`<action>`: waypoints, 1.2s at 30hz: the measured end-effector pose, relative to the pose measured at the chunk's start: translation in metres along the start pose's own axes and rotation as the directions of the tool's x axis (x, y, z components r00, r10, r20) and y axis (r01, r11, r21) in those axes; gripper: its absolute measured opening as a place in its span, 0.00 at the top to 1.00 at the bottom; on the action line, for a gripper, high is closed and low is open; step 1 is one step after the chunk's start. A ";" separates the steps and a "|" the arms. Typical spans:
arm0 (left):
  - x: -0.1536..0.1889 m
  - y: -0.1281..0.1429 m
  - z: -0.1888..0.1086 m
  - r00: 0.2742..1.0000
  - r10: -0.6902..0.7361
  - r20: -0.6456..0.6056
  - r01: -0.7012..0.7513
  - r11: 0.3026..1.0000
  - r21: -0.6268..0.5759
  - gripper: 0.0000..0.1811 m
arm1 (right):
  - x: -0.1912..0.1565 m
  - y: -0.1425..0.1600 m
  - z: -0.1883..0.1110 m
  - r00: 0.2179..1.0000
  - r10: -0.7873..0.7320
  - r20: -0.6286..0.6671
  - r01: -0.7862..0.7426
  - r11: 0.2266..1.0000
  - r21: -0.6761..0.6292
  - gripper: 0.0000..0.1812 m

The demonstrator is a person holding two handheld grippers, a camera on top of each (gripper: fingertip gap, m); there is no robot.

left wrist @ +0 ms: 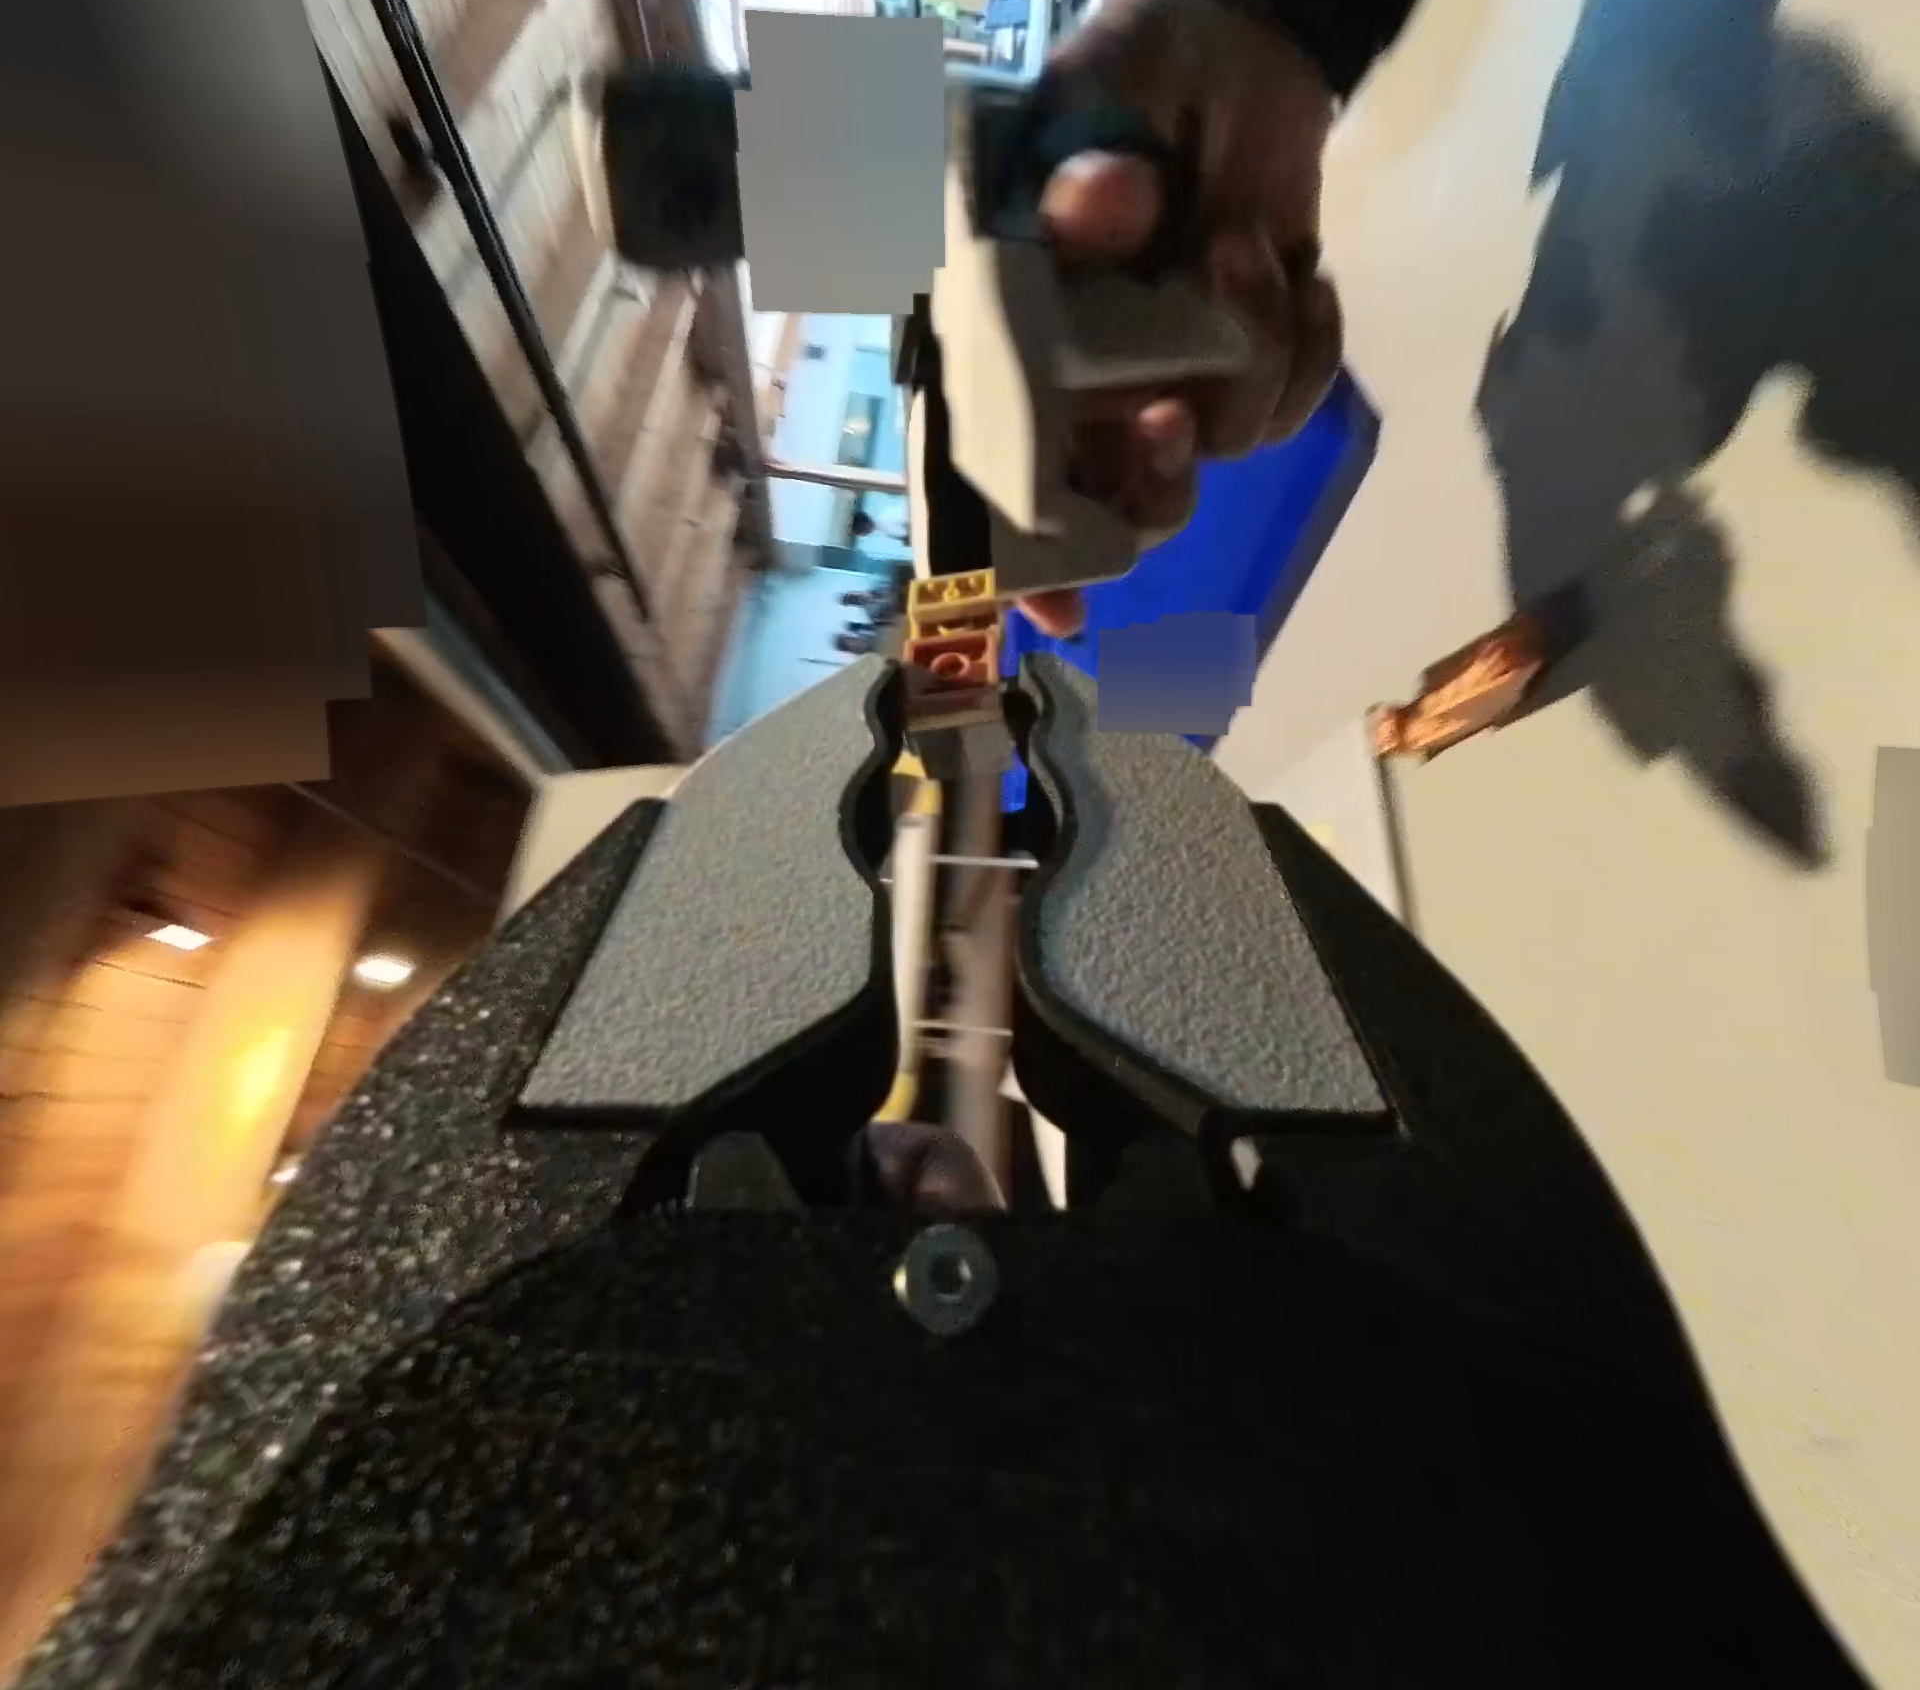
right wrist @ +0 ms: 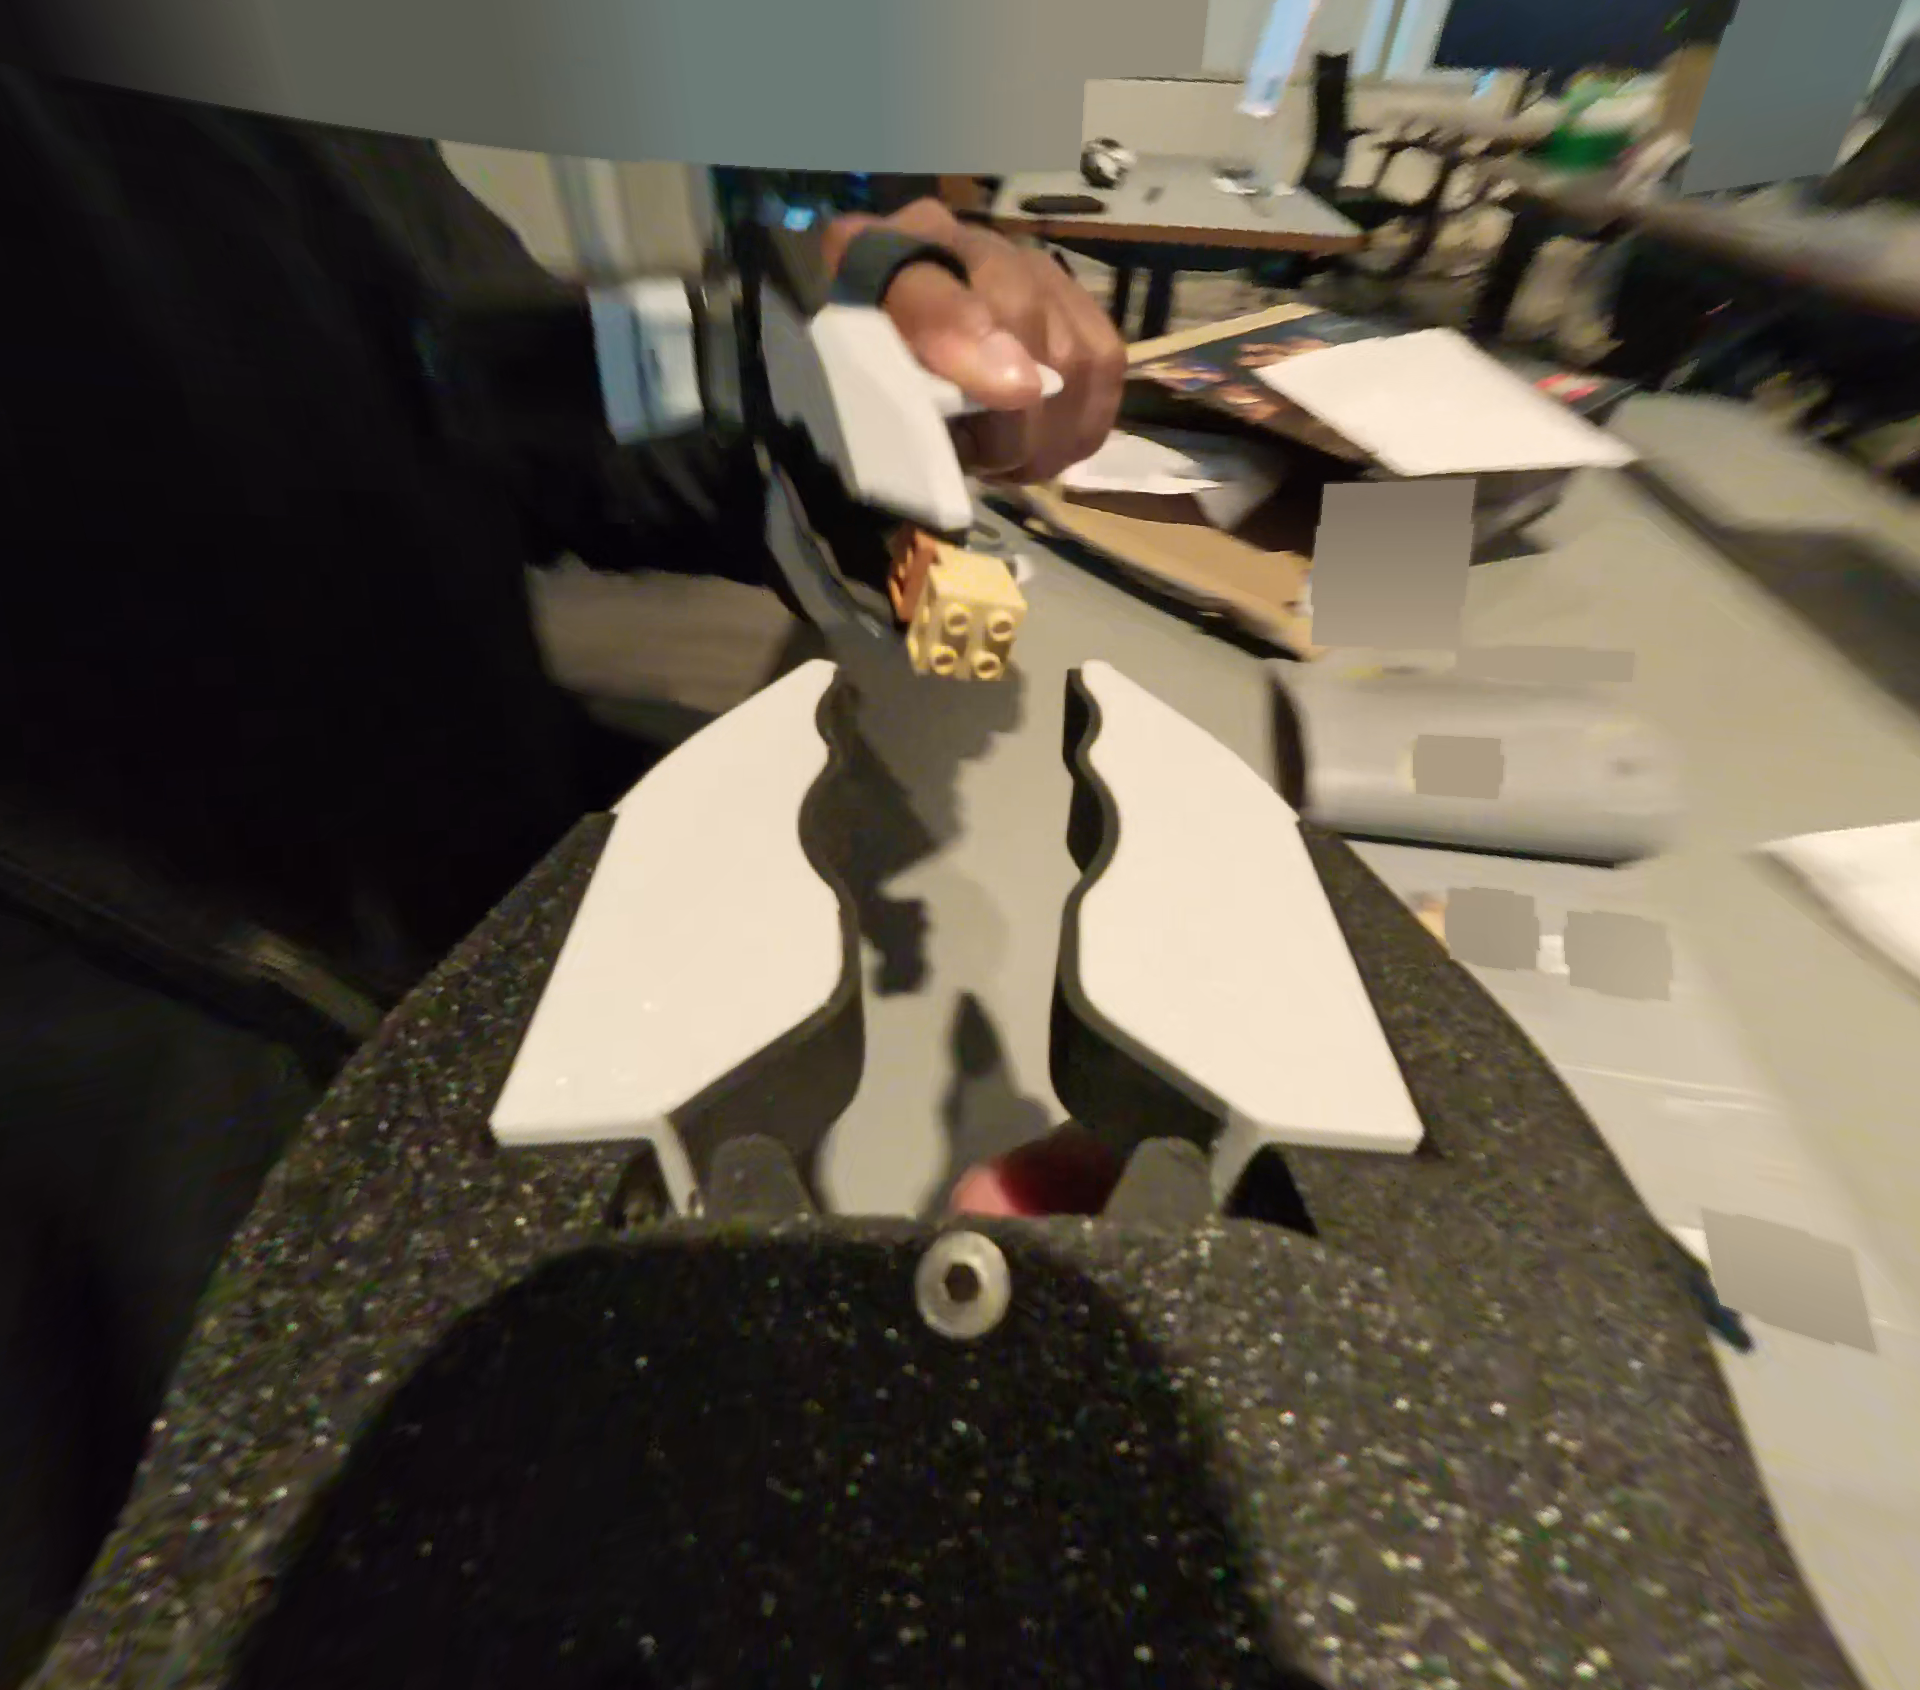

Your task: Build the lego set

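Your left gripper (left wrist: 954,690) pinches brick stack (left wrist: 951,653) at frame centre: tan brick on tip, brown behind it. Right-wrist view shows same stack (right wrist: 961,606) held aloft, just above centre, over grey table (right wrist: 1507,622). Your right gripper (right wrist: 951,679) gapes wide, holding nothing, stack just beyond fingertips.

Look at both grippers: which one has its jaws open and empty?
The right gripper: its jaws stand apart with nothing between them. The left gripper is shut on a small stack of tan and brown lego bricks.
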State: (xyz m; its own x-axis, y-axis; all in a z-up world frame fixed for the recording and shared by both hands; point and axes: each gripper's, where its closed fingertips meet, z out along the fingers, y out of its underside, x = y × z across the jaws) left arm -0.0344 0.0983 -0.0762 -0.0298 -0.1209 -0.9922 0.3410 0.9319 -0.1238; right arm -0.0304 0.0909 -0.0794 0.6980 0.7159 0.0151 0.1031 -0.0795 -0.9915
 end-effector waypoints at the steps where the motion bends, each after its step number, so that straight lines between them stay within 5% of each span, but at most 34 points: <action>1: 0.000 -0.001 0.000 0.999 0.052 0.010 -0.052 0.999 0.002 0.89 | -0.002 -0.002 0.000 0.999 0.042 0.021 -0.042 0.999 0.014 0.79; 9: 0.003 -0.002 0.001 0.958 0.285 0.033 -0.285 0.958 0.005 0.89 | 0.000 -0.003 0.002 0.998 0.055 -0.002 -0.055 0.998 0.004 0.80; 16: 0.004 -0.004 0.001 0.947 0.318 0.038 -0.319 0.948 0.019 0.89 | -0.002 -0.003 0.004 0.999 -0.024 -0.024 0.024 1.000 -0.013 0.90; 36: 0.008 -0.009 0.002 0.932 0.361 0.031 -0.362 0.931 0.049 0.89 | -0.006 -0.003 0.002 0.995 -0.089 -0.043 0.088 0.996 -0.011 0.90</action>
State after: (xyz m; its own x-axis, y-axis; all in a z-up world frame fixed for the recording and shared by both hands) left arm -0.0354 0.0885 -0.0827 0.1241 0.2131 -0.9691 0.3742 0.8945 0.2446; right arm -0.0361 0.0886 -0.0772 0.7163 0.6893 0.1086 0.1723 -0.0238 -0.9848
